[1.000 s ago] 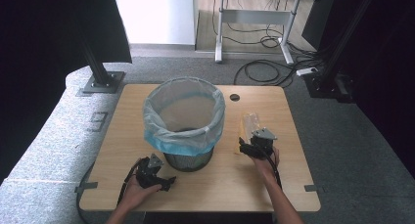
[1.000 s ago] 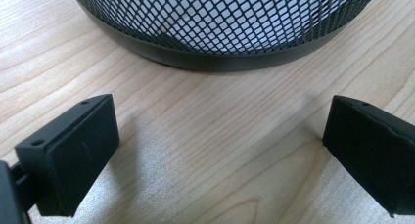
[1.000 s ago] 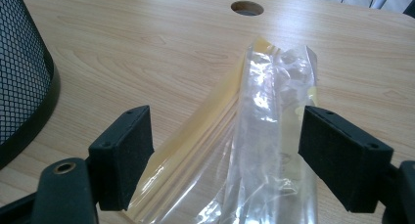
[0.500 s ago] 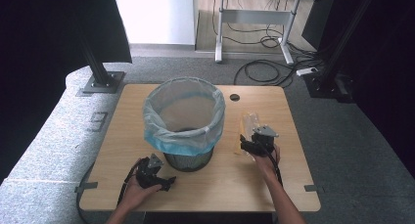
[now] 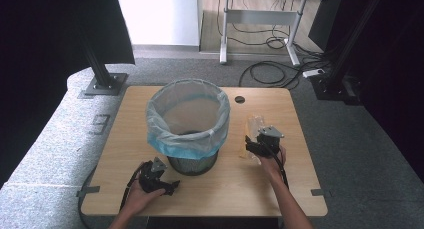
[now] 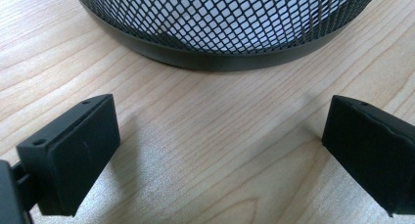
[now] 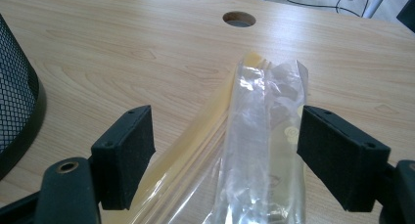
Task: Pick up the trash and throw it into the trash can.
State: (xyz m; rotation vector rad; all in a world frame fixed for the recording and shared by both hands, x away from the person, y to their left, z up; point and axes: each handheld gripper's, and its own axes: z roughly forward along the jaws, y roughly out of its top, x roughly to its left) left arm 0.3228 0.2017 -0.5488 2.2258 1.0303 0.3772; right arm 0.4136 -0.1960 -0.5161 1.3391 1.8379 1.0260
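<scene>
A black mesh waste bin (image 5: 192, 161) lined with a pale blue bag (image 5: 187, 120) stands mid-table; its mesh wall (image 6: 230, 18) rises just beyond my left gripper (image 6: 220, 145). That left gripper (image 5: 161, 181) rests open on the wood by the bin's front left foot, nothing between its jaws. A crumpled clear and yellowish plastic wrapper (image 7: 249, 141) lies flat on the table right of the bin (image 7: 14, 97). My right gripper (image 7: 230, 155) is open with its jaws on either side of the wrapper. In the high view the right gripper (image 5: 256, 145) sits over the wrapper (image 5: 254, 125).
The wooden table (image 5: 125, 114) has a round cable hole (image 5: 240, 99) near its far edge, also in the right gripper view (image 7: 239, 19). Beyond the table stand black posts, floor cables and another desk (image 5: 260, 14).
My right gripper has slid forward along the wrapper, so its jaws now straddle it. The left gripper has stayed put.
</scene>
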